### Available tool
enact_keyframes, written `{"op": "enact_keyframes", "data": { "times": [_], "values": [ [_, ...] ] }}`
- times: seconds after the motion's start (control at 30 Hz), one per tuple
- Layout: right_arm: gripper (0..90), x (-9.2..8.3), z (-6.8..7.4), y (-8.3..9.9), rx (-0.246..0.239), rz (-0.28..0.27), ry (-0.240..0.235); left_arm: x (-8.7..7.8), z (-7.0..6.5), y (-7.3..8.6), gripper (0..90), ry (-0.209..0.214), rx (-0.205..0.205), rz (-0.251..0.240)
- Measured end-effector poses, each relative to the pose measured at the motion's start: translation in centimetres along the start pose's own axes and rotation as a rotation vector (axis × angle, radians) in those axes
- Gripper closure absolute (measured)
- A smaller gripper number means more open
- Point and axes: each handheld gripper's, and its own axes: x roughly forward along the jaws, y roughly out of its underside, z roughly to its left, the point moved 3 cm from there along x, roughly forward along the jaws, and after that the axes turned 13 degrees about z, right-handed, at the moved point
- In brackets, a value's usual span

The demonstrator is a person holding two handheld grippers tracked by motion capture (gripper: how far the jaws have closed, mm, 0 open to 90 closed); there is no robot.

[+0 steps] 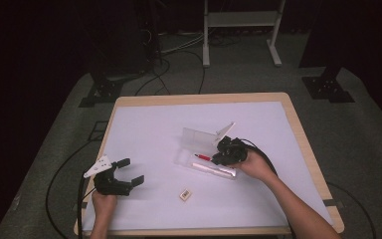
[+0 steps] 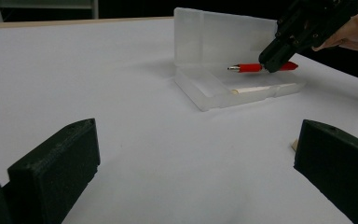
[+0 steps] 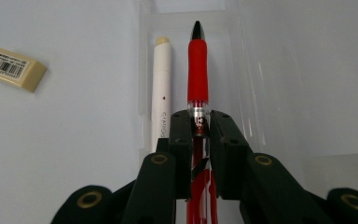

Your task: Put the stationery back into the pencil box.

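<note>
In the high view the right gripper sits just right of centre, over the open clear plastic case, with the person's right hand behind it. Its jaws pinch a red pen — the right gripper view shows this best, where the two black fingers press on either side of the pen's clear barrel just below the red grip. There the red pen runs straight up the middle of the frame, its dark tip toward the top edge, over the case's tray.

Just left of the pen in that view a white pen lies in the same tray, parallel to it and close beside it. An eraser in a barcoded sleeve lies on the white table at the upper left, well apart from the case.

From the left gripper view the case stands at upper centre with its lid raised, and the red pen is held level over the tray, at the tip of the right gripper.

The left gripper rests at the lower left of the high view, held in the left hand. Its jaws are spread wide — nothing lies between them but bare table.
</note>
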Motion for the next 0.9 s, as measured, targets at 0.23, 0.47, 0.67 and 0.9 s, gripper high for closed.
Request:
{"op": "enact_keyframes", "data": {
  "times": [0.23, 0.47, 0.67, 0.9],
  "values": [
    [78.8, 0.3, -0.1, -0.1, 0.006, 0.002, -0.003, 0.0, 0.0, 0.0, 0.0, 0.000, 0.002, 0.001],
    [78.8, 0.8, -0.3, -0.3, 0.008, 0.010, -0.004, 0.0, 0.0, 0.0, 0.0, 0.000, 0.002, 0.001],
    [78.8, 1.3, -0.4, -0.5, 0.010, 0.016, -0.007, 0.0, 0.0, 0.0, 0.0, 0.001, 0.001, 0.000],
    [78.7, 1.9, -0.4, -0.5, 0.015, 0.015, -0.020, 0.0, 0.0, 0.0, 0.0, 0.001, 0.001, 0.000]
  ]
}}
